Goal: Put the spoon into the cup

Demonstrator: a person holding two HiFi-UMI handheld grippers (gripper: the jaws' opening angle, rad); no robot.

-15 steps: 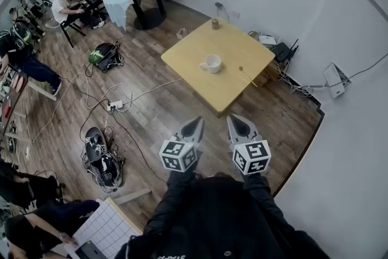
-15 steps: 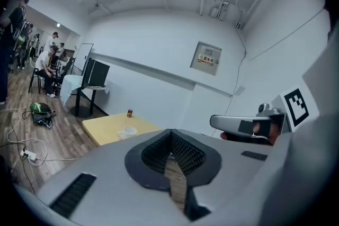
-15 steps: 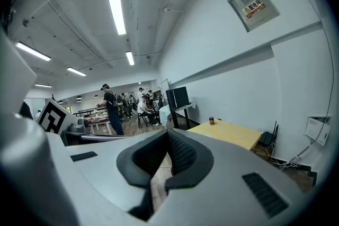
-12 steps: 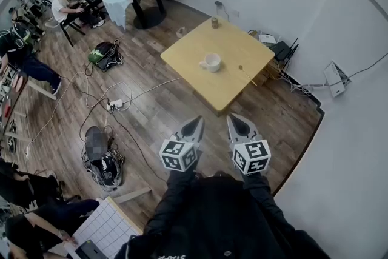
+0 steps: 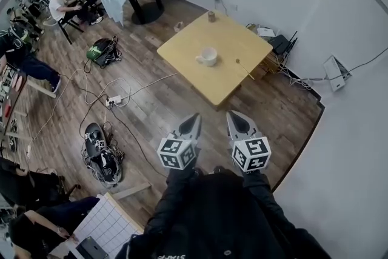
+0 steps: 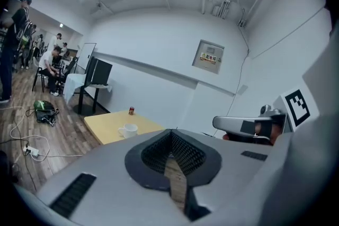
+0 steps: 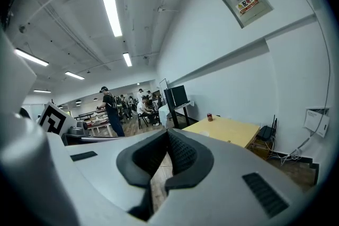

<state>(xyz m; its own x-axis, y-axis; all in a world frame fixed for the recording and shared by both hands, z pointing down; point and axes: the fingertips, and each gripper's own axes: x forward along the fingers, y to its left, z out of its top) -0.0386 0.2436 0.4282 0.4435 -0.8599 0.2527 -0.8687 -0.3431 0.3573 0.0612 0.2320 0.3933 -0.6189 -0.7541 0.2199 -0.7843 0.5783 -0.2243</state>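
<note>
A white cup point(image 5: 207, 57) stands near the middle of a square wooden table point(image 5: 227, 39) across the room. A thin spoon point(image 5: 244, 68) lies on the table to the cup's right, near the table's edge. My left gripper point(image 5: 194, 119) and right gripper point(image 5: 232, 117) are held side by side over the wooden floor, well short of the table and pointing toward it. Both are shut with nothing between the jaws. In the left gripper view the left gripper point(image 6: 172, 131) points at the distant cup point(image 6: 127, 130). The right gripper point(image 7: 168, 131) faces the table point(image 7: 233, 130).
A small can point(image 5: 211, 16) stands at the table's far corner. Cables and a power strip point(image 5: 114, 103) trail over the floor to the left, beside a bundle of gear point(image 5: 100, 154). Several people sit and stand at the far left. White walls close the right side.
The head view has shifted a little, so the table and cup sit slightly higher and further left. Both grippers stay shut, side by side.
</note>
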